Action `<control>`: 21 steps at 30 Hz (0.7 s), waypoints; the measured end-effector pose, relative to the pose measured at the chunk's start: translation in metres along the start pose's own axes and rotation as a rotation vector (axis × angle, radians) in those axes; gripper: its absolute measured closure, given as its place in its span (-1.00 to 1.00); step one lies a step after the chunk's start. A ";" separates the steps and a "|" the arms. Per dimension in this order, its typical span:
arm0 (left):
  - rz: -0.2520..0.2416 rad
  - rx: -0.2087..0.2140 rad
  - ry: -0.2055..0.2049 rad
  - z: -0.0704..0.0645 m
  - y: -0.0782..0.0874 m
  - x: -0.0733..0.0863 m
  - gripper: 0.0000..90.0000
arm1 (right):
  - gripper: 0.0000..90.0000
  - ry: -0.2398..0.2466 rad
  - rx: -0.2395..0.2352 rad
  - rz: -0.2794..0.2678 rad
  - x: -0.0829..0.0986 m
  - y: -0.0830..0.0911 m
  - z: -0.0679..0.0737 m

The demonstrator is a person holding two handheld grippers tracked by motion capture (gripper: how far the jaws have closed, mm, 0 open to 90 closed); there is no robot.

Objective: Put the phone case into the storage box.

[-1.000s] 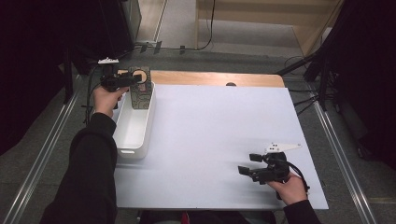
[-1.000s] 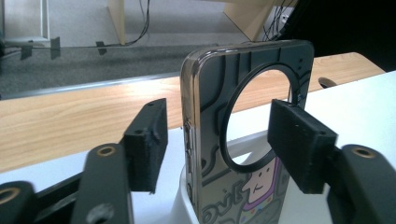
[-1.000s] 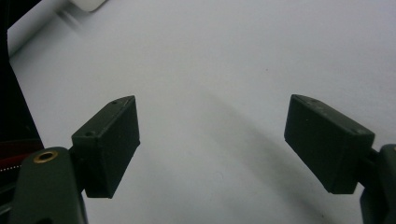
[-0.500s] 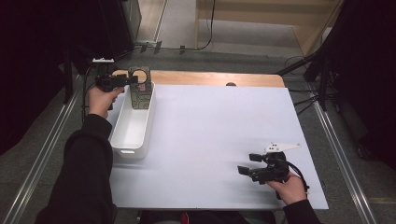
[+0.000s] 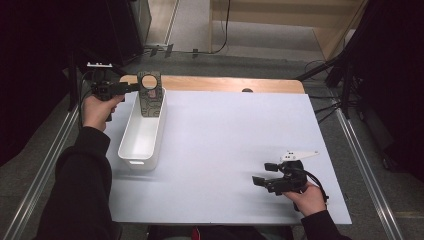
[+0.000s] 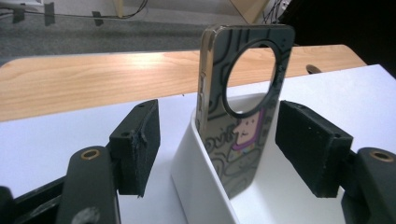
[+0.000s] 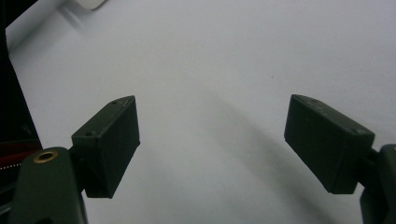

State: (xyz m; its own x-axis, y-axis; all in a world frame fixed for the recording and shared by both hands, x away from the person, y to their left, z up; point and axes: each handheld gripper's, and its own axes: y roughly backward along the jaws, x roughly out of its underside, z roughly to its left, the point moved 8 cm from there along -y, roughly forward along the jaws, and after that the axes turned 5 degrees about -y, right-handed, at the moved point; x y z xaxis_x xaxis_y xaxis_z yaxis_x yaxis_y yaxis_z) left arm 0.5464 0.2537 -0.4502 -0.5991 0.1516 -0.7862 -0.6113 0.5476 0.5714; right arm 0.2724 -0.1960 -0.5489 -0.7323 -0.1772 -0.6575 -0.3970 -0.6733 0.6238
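Note:
A patterned phone case (image 5: 150,95) with a large round cut-out stands upright, leaning on the far end wall of a white bin (image 5: 131,149). My left gripper (image 5: 129,88) hovers open just left of the case and does not touch it. In the left gripper view the case (image 6: 243,140) rises out of the bin (image 6: 196,182) beyond the gripper (image 6: 219,140), whose jaws stand wide apart. My right gripper (image 5: 262,174) is open and empty, low over the white sheet at the near right (image 7: 219,140).
A white sheet (image 5: 230,140) covers the table, with a strip of bare wood (image 5: 225,84) along the far edge and a small dark hole (image 5: 246,90) in it. The bin's corner (image 7: 91,3) appears far off in the right gripper view. Metal rails flank the table.
My left gripper has drawn back to the left, away from the phone case, which stays leaning in the bin. The right gripper has not moved.

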 end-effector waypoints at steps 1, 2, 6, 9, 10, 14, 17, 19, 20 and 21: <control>0.005 0.003 0.003 0.000 0.002 0.001 -0.32 | -0.62 0.003 -0.002 0.001 0.000 -0.001 0.000; 0.012 0.004 0.005 0.000 0.005 0.002 -0.32 | -0.62 0.002 -0.003 0.003 -0.001 -0.001 0.000; 0.030 0.012 0.008 -0.001 0.014 0.006 -0.32 | -0.62 0.007 -0.004 0.007 -0.002 -0.002 0.000; 0.041 0.021 0.013 -0.004 0.020 0.007 -0.32 | -0.62 0.009 -0.007 0.008 -0.004 -0.003 0.000; 0.043 0.026 0.011 -0.005 0.022 0.007 -0.32 | -0.62 0.009 -0.009 0.010 -0.004 -0.003 0.000; 0.052 0.035 0.008 -0.011 0.028 0.008 -0.32 | -0.62 0.010 -0.007 0.012 -0.005 -0.004 0.000; 0.056 0.030 0.018 -0.013 0.034 0.007 -0.32 | -0.62 0.011 -0.009 0.010 -0.005 -0.004 0.000; 0.051 0.040 0.011 -0.017 0.038 0.005 -0.32 | -0.62 0.011 -0.010 0.011 -0.005 -0.004 0.000; 0.051 0.045 0.010 -0.019 0.040 0.005 -0.32 | -0.62 0.013 -0.010 0.010 -0.005 -0.004 0.000; 0.047 0.048 0.012 -0.021 0.041 0.004 -0.32 | -0.62 0.013 -0.010 0.010 -0.006 -0.004 0.000</control>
State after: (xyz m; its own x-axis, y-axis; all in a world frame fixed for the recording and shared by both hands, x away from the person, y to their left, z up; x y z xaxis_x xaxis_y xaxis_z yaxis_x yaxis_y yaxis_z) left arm 0.5081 0.2592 -0.4247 -0.6330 0.1680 -0.7557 -0.5571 0.5790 0.5953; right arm 0.2782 -0.1920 -0.5480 -0.7290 -0.1935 -0.6566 -0.3840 -0.6785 0.6263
